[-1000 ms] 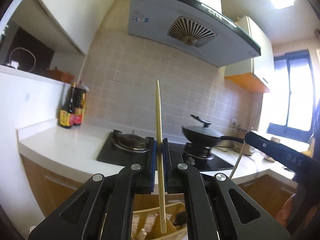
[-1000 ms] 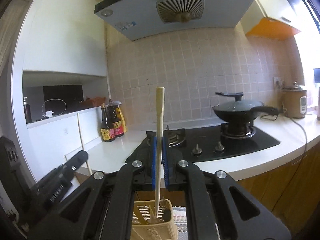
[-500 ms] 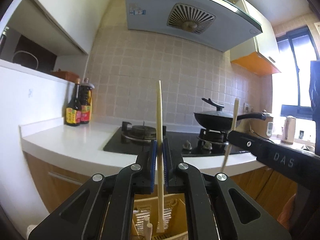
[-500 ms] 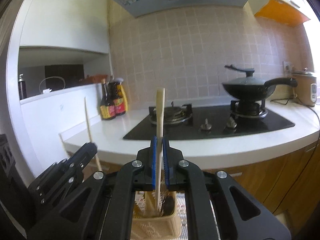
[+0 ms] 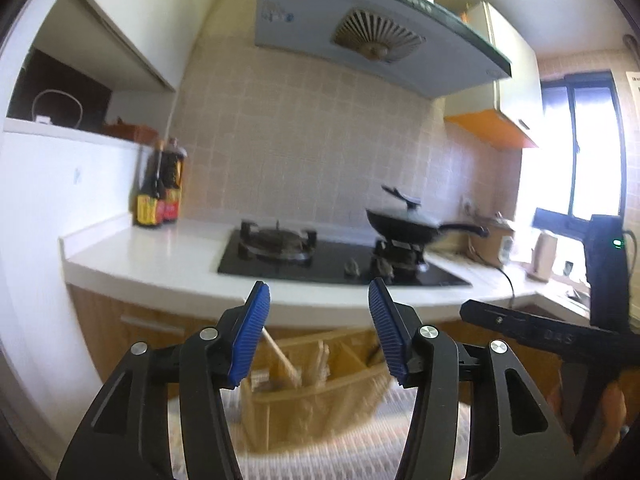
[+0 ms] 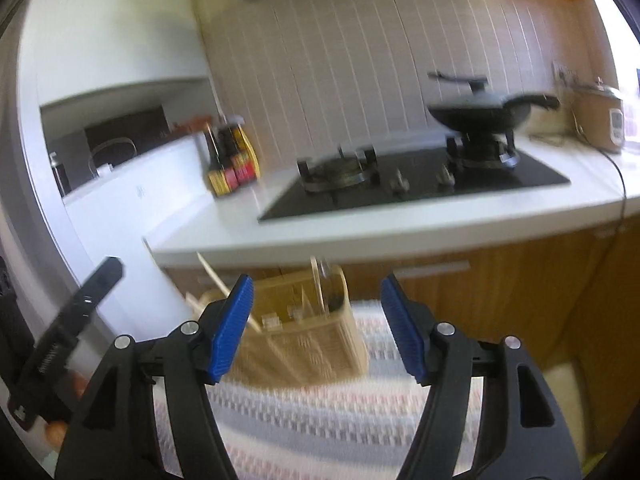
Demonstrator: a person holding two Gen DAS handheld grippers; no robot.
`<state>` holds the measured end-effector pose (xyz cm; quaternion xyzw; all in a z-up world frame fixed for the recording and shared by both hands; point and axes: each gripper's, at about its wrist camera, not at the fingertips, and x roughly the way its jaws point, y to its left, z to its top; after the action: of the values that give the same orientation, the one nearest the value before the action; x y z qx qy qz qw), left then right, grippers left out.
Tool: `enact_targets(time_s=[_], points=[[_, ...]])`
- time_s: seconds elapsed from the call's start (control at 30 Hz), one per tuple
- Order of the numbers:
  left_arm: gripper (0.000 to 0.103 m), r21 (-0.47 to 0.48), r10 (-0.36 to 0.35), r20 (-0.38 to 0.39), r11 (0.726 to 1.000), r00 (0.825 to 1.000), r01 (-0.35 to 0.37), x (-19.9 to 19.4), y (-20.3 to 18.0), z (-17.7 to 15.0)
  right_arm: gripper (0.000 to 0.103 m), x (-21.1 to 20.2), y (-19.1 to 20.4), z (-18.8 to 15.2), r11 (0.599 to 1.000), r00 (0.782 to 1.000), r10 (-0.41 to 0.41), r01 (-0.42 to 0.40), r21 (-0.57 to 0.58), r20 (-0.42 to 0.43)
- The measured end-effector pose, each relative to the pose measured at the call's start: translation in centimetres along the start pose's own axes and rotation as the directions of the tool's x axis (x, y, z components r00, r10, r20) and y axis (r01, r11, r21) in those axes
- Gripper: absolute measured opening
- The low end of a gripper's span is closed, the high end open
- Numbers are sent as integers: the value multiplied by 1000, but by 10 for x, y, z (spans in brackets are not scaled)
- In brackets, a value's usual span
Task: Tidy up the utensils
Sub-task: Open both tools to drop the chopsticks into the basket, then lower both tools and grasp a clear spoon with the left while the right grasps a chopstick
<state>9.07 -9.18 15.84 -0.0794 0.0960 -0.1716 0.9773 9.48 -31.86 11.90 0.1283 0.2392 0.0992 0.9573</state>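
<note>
A tan slotted utensil holder (image 5: 312,396) stands on a striped cloth (image 5: 360,452) below my left gripper (image 5: 319,334), which is open and empty. A wooden chopstick (image 5: 280,354) leans in the holder. In the right wrist view the same holder (image 6: 308,332) sits just beyond my right gripper (image 6: 316,324), also open and empty. Chopsticks (image 6: 214,274) lean out of its left side and one (image 6: 316,280) stands in the middle. The left gripper's finger (image 6: 80,312) shows at the left there; the right gripper's finger (image 5: 532,328) shows at the right in the left view.
A white counter (image 6: 360,228) with a black gas hob (image 6: 412,184) runs behind. A lidded black wok (image 6: 480,112) sits on the right burner. Sauce bottles (image 6: 230,160) stand at the left, a rice cooker (image 6: 598,120) at the right. Wooden cabinets (image 6: 520,280) lie below.
Both grippers held a chopstick upright over the holder; both have opened and the chopsticks have dropped into the holder. Both views are blurred by motion.
</note>
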Motion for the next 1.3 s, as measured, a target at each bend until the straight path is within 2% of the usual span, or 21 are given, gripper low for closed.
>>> enact_targets(time_s=[0.13,0.23,0.37,0.47,0.53,0.6,0.67,0.7,0.73,0.77,0.8,0.83,0.87,0.93,0.97,1.03,1.1,1.2,1.23,1.27,1.3], points=[[50,-20,-39,-109,999,993,37,-16,2,-1,62,-10,1,-13,999,992,-26,29,26,-127],[50,-34,-64,-189,998,980,59,-25,2,-7,62,-15,6,-29,998,970,-54,60,18,-236],[50,-60,-96,-300,995,949,82,-32,7,-22,62,-20,9,-54,997,933,-55,67,22,-355],[50,-82,-113,-384,993,916,88,-32,13,-37,62,-23,10,-73,995,904,-94,98,-12,-417],[50,-93,-116,-463,992,879,82,-27,17,-52,62,-24,9,-87,992,879,-127,122,-41,-460],[50,-126,-138,-555,989,820,81,-18,23,-72,62,-25,6,-101,990,852,-140,131,-54,-504],[50,-177,-178,-642,981,746,81,-5,30,-95,62,-21,0,-118,988,809,-149,146,-52,-569],[50,-192,-190,-669,978,718,79,0,32,-103,62,-18,-5,-126,987,784,-147,153,-42,-603],[49,-200,-199,-702,977,684,78,6,33,-114,62,-14,-10,-133,986,761,-148,166,-31,-631],[48,-197,-197,-727,977,657,75,11,33,-124,62,-12,-14,-139,984,744,-150,177,-23,-651],[48,-193,-192,-741,979,644,70,13,32,-130,62,-8,-20,-150,982,716,-145,188,-12,-683],[48,-189,-188,-760,980,622,66,16,31,-139,62,-5,-23,-155,982,699,-139,190,-5,-702],[48,-187,-195,-783,979,590,76,19,28,-149,62,-2,-27,-165,981,674,-134,195,0,-727],[48,-178,-204,-813,979,546,101,21,21,-163,57,1,-33,-181,979,639,-127,205,9,-759],[48,-157,-195,-833,981,518,117,21,15,-172,54,1,-35,-188,978,624,-123,209,13,-771],[48,-120,-168,-857,984,488,128,21,6,-184,41,1,-40,-197,976,604,-110,217,29,-789],[47,-111,-162,-869,985,468,134,19,-1,-190,36,0,-44,-203,973,587,-95,225,49,-804],[36,-78,-135,-894,986,428,147,19,-13,-201,36,-4,-46,-209,971,574,-77,230,70,-815],[36,-66,-124,-901,986,415,153,19,-18,-204,35,-4,-46,-212,971,567,-73,229,72,-820],[36,-31,-95,-898,988,429,154,18,-22,-205,33,-4,-45,-214,971,558,-69,228,73,-827],[35,-17,-80,-900,989,429,148,17,-24,-206,31,-5,-44,-217,970,550,-68,230,73,-833]])
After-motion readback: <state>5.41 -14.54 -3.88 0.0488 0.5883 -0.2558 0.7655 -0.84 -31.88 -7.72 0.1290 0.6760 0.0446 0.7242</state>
